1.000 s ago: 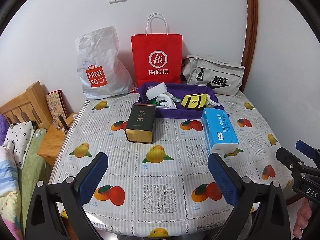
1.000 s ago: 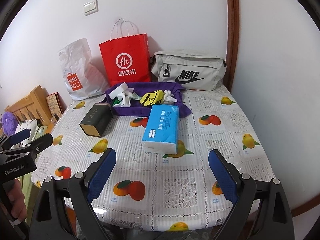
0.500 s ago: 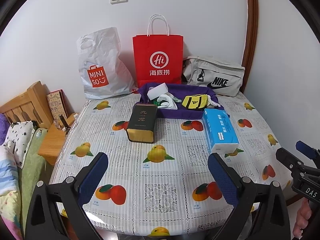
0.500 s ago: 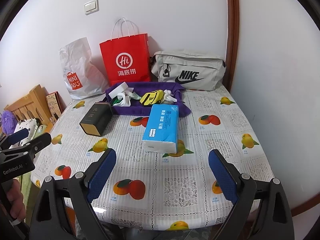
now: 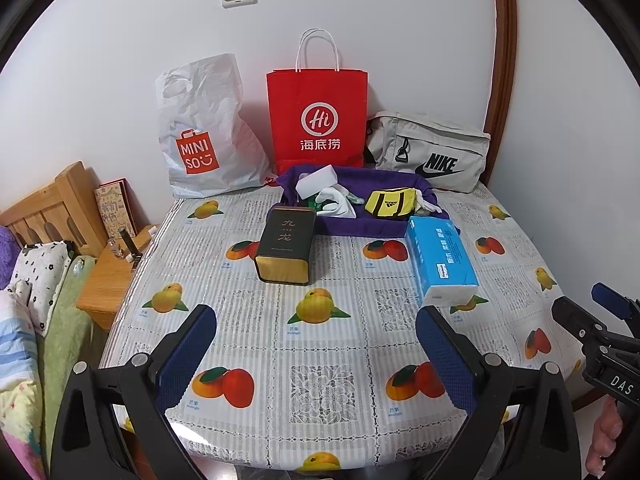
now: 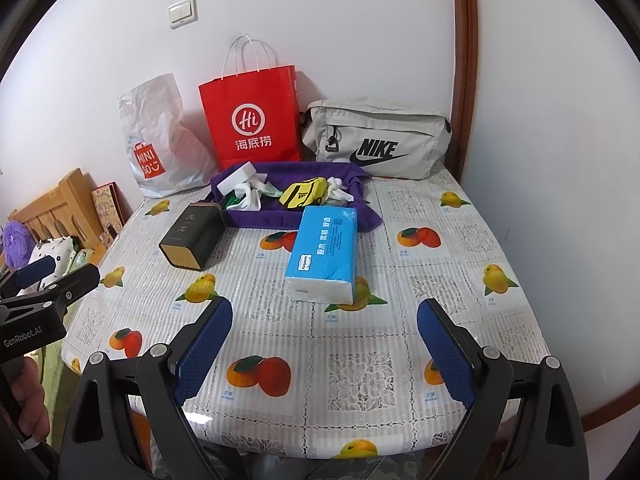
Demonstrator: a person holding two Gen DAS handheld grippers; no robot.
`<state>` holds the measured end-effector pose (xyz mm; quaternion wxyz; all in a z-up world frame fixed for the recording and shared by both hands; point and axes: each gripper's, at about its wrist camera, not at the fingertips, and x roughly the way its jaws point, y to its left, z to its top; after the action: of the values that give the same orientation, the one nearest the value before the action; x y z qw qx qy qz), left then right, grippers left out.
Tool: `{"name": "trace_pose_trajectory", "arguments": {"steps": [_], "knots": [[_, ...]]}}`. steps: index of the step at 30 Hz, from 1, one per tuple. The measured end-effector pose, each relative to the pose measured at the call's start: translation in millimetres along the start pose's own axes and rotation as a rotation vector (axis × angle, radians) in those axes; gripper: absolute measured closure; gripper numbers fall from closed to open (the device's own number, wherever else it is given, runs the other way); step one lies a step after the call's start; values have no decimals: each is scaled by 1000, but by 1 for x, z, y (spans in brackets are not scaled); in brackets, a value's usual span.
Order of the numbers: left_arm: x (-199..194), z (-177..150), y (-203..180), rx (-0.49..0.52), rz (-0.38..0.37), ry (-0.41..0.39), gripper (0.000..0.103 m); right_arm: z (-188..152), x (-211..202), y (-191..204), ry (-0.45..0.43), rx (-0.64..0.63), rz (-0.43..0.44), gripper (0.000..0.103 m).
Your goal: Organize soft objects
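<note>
A purple cloth tray (image 5: pixel 360 227) (image 6: pixel 256 220) at the table's back holds a white sponge block (image 5: pixel 318 181), white cloths (image 5: pixel 336 204) and a yellow pouch (image 5: pixel 390 204) (image 6: pixel 302 194). In front of it lies a blue tissue pack (image 5: pixel 440 264) (image 6: pixel 326 252), and to its left a dark tin (image 5: pixel 286 244) (image 6: pixel 192 236) on its side. My left gripper (image 5: pixel 316 350) hangs open over the table's near edge, nothing between its fingers. My right gripper (image 6: pixel 324 346) is open too, just short of the tissue pack.
Against the wall stand a white Miniso bag (image 5: pixel 204 132), a red paper bag (image 5: pixel 318 120) and a grey Nike bag (image 5: pixel 428 152). A wooden bedhead (image 5: pixel 52 208), a nightstand (image 5: pixel 108 280) and bedding are left of the table (image 5: pixel 320 380). A wall closes the right side.
Both views have shifted very slightly; the objects on the table have not moved and both grippers stay open.
</note>
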<state>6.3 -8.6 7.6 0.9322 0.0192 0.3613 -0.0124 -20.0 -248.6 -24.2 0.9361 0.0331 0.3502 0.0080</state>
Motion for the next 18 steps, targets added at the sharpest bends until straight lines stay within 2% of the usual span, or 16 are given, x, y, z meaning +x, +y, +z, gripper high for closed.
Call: {"name": "trace_pose_trajectory", "arguments": {"steps": [18], "knots": [[0, 0, 0, 4, -3, 1, 2, -2, -1, -1, 0, 2, -4, 10]]}}
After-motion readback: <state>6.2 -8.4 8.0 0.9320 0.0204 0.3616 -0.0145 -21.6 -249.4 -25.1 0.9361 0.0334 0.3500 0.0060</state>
